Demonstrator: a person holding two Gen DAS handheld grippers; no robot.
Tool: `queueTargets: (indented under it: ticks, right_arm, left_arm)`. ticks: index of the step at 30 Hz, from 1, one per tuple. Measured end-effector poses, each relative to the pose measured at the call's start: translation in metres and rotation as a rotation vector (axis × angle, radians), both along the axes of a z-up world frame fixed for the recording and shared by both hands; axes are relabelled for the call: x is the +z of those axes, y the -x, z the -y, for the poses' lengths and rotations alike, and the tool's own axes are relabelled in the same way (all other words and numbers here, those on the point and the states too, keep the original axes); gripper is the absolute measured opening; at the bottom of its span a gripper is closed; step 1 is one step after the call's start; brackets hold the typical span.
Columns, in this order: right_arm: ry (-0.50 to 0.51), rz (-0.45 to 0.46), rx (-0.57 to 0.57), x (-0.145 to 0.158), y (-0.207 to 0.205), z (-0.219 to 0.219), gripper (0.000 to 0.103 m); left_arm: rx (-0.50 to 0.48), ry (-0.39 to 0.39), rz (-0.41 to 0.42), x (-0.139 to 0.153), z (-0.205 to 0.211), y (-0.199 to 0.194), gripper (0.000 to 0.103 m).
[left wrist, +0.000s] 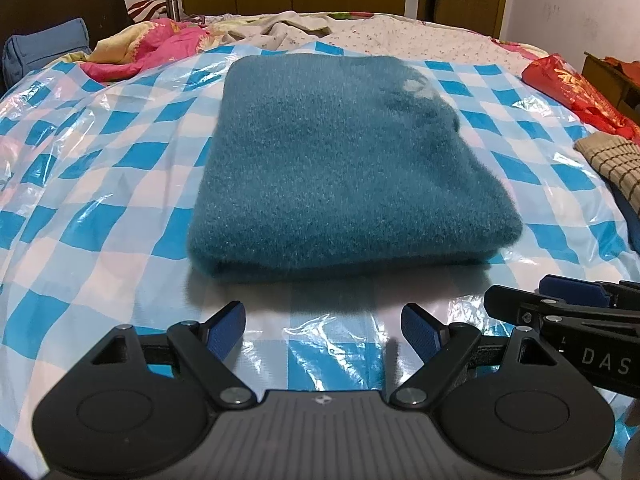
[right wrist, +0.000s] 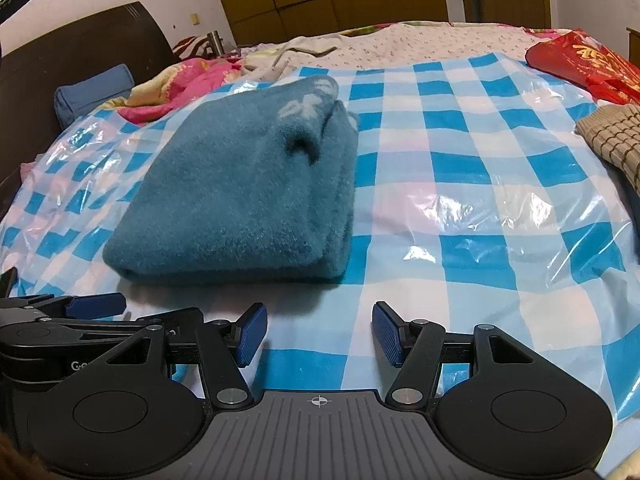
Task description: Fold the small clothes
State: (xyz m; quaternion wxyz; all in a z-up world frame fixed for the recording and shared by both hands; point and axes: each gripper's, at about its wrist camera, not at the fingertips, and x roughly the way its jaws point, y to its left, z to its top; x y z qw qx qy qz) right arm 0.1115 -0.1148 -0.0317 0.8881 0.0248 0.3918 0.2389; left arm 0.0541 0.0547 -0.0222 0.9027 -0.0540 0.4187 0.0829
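Left wrist view: left gripper (left wrist: 323,326) pitched down over the checked sheet (left wrist: 100,200), jaws spread, empty. One folded teal garment (left wrist: 340,168) lies just ahead.

Right wrist view: right gripper (right wrist: 319,334) pitched down, jaws spread, empty. Garment (right wrist: 248,196) lies ahead-left; left gripper (right wrist: 96,305) beside it.

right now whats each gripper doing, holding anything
left gripper: jaws open, holding nothing.
right gripper: jaws open, holding nothing; the folded teal garment lies untouched ahead.

A bed (left wrist: 420,36) carries a checked plastic sheet (left wrist: 100,200), with a folded teal garment (left wrist: 340,168) on it.
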Motion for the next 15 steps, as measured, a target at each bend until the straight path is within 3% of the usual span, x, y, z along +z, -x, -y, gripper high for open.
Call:
queueTargets:
  ticks: [15]
  right_arm:
    - [0.004,-0.002,-0.002,-0.0006,0.0003,-0.0008,0.058]
  left_arm:
    - [0.001,-0.007,-0.003,-0.0001,0.0006,0.0005,0.095]
